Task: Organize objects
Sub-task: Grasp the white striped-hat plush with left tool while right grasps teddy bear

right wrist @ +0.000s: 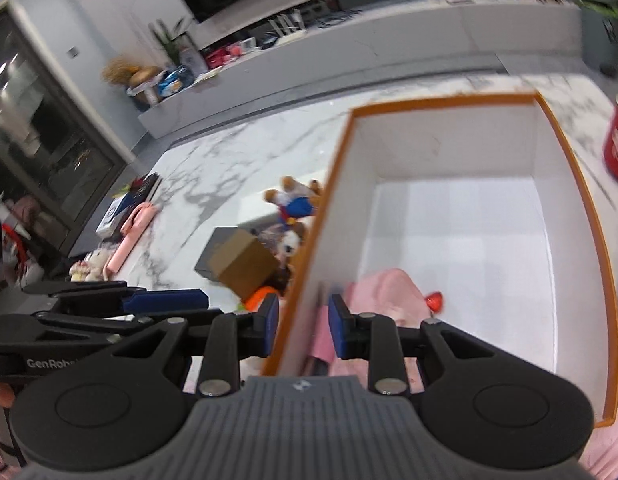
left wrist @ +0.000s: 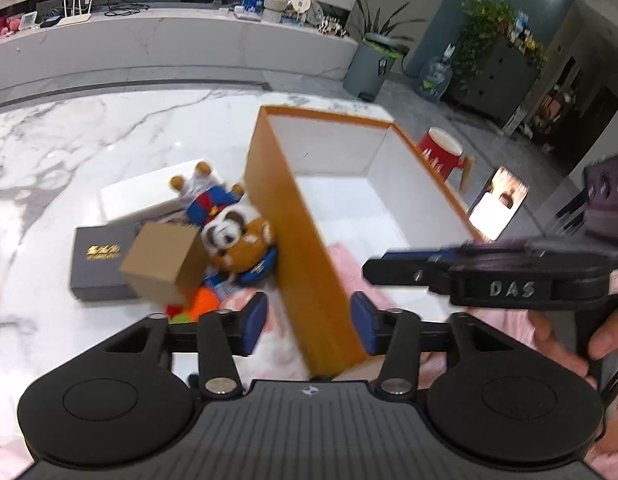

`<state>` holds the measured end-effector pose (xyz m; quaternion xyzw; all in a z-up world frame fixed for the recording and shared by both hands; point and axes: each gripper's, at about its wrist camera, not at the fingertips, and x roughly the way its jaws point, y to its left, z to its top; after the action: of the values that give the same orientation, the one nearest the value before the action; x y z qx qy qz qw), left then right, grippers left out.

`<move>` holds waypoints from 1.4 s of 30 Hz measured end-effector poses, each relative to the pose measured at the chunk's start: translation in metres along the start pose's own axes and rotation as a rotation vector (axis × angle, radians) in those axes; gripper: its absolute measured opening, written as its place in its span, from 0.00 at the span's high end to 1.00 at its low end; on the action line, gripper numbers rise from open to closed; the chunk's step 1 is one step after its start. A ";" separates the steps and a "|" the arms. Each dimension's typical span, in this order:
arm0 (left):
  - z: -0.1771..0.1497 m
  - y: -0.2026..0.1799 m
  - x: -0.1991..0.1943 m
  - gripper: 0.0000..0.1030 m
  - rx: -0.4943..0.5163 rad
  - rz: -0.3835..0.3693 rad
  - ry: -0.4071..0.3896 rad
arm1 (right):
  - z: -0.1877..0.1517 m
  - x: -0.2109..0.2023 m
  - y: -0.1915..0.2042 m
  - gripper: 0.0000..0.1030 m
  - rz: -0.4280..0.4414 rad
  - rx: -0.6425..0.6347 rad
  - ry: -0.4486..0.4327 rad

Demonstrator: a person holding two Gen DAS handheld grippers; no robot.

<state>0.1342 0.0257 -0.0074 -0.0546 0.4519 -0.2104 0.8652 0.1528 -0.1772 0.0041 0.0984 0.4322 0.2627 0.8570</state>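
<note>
A large orange box with a white inside stands on the marble table; it also shows in the right wrist view. A pink cloth and a small red thing lie inside it. My left gripper is open and straddles the box's left wall. My right gripper is open and straddles the same wall; it shows in the left wrist view from the side. Left of the box lie a brown cardboard box, a plush panda-bear, a blue-clad teddy and a black gift box.
A red mug and a lit phone stand right of the orange box. A white box sits behind the toys. Orange and green toys lie by my left fingers. A pink item lies at the table's far left.
</note>
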 end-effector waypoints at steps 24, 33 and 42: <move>-0.036 0.035 0.057 0.14 -0.003 0.053 0.143 | -0.010 0.036 0.064 0.71 -0.099 -0.344 0.062; -0.038 0.038 0.067 0.21 -0.074 -0.045 0.157 | -0.005 0.045 0.065 0.71 -0.110 -0.367 0.080; -0.043 0.041 0.054 0.34 -0.128 -0.049 0.119 | 0.000 0.054 0.068 0.71 -0.120 -0.388 0.088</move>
<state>0.1391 0.0449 -0.0852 -0.1080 0.5136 -0.2050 0.8261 0.1545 -0.0910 -0.0060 -0.1059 0.4158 0.2934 0.8543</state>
